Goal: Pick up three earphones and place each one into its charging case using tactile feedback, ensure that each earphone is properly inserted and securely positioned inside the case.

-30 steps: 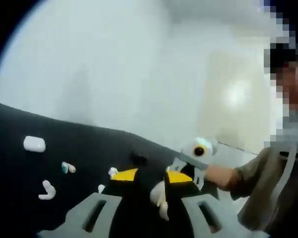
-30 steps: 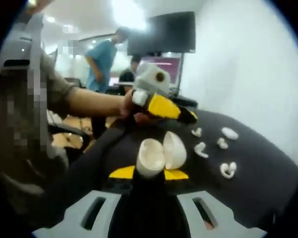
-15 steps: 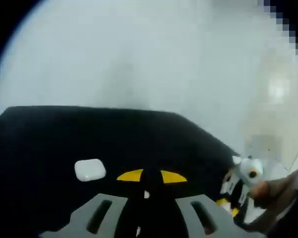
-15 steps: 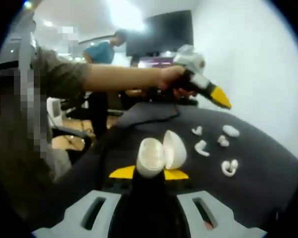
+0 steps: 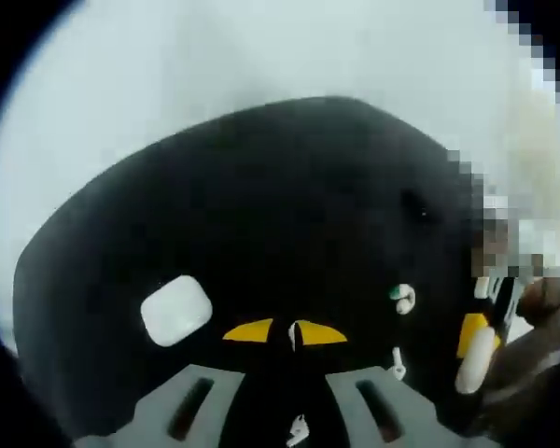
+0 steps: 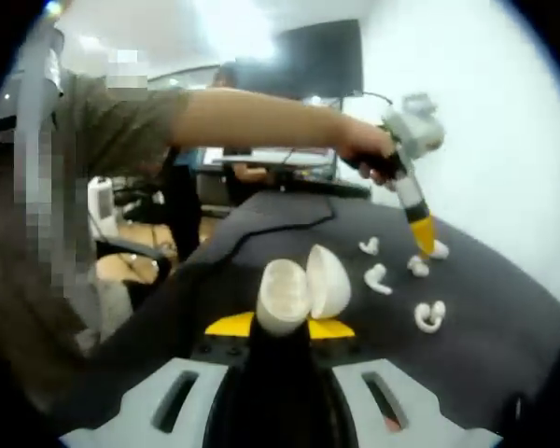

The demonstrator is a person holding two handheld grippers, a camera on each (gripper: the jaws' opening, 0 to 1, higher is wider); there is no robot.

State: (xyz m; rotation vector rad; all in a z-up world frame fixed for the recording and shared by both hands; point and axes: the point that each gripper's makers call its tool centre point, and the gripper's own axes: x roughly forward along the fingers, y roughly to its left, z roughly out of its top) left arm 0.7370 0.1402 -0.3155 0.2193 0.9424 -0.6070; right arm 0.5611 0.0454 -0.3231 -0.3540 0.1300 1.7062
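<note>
Right gripper (image 6: pixel 282 327) clamps an open charging case (image 6: pixel 303 285). Left gripper (image 5: pixel 285 333) looks closed, apparently empty, near earphones (image 6: pixel 418 266) towards the black table's (image 6: pixel 504 308) far edge.

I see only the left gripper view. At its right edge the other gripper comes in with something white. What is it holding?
Observer: In the right gripper view, the right gripper is shut on a white charging case, and the lid stands open.
Operator: Where is my left gripper compared with the earphones?
Observer: The left gripper points down at the black table, its yellow tip just above a small earphone. I cannot tell if they touch.
Operator: Is another earphone closer to the open case?
Observer: Yes, a curved earphone lies on the table between the small one and the held case.
</note>
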